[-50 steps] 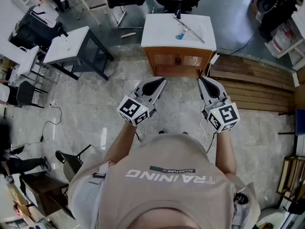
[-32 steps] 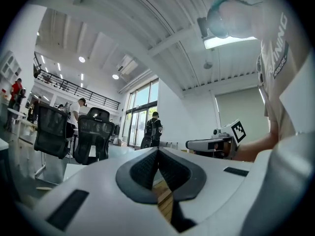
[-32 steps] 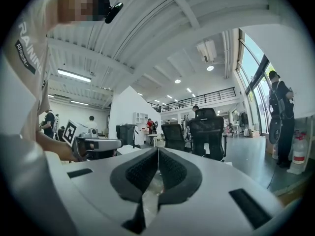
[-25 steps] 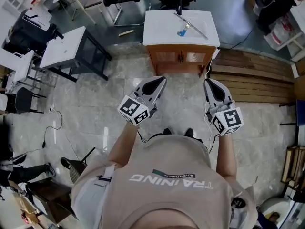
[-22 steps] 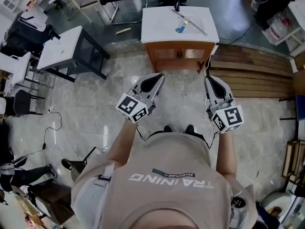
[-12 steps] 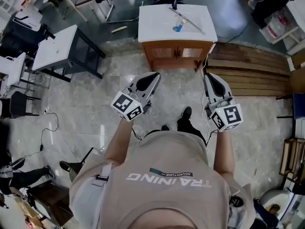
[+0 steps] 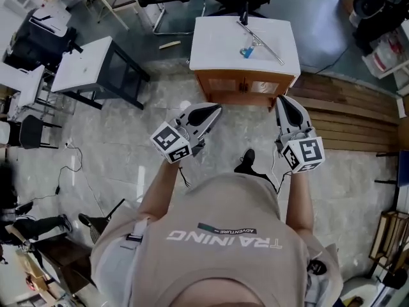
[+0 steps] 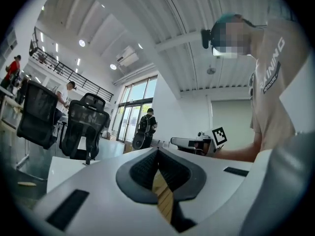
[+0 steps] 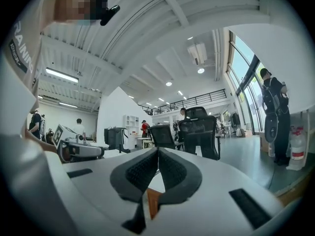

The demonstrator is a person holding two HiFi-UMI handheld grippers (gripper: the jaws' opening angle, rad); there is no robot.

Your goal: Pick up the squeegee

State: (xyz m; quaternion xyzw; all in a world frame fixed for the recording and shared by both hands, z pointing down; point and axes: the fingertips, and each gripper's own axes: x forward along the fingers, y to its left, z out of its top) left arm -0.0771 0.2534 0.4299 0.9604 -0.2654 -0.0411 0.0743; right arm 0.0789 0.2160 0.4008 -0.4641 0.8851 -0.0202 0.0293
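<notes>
Head view: person (image 7: pixel 223 248) in a beige shirt, print on the back reads "TRAINING", upside down from this camera, with a small dark strip above it reading "ADVENTURE". Both grippers are held out level over the grey stone floor (image 7: pixel 128 152), nothing in either. Left gripper (image 7: pixel 214 110): jaws together at the tips, empty, marker cube (image 7: pixel 167 142) at its near end. Right gripper (image 7: pixel 284 102): jaws together too, empty, its marker cube (image 7: pixel 303 153) near the wrist. The squeegee (image 7: pixel 262 43) lies on the white tabletop (image 7: pixel 214 47) of a wooden cabinet (image 7: pixel 239 89) on the far side, well apart from both grippers. It is a long metal blade lying diagonal, with a blue part (image 7: pixel 246 52) on its near-left side. A black faucet (image 7: pixel 243 15) stands at the tabletop's far edge. A white table (image 7: pixel 92 59) stands far left, wooden planks (image 7: pixel 345 107) lie on the right, and one dark shoe (image 7: pixel 246 162) shows just past the shirt. In the left gripper view "ADVENTURE" shows again on the shirt front. Office chairs and people in the background are too small for any print.
</notes>
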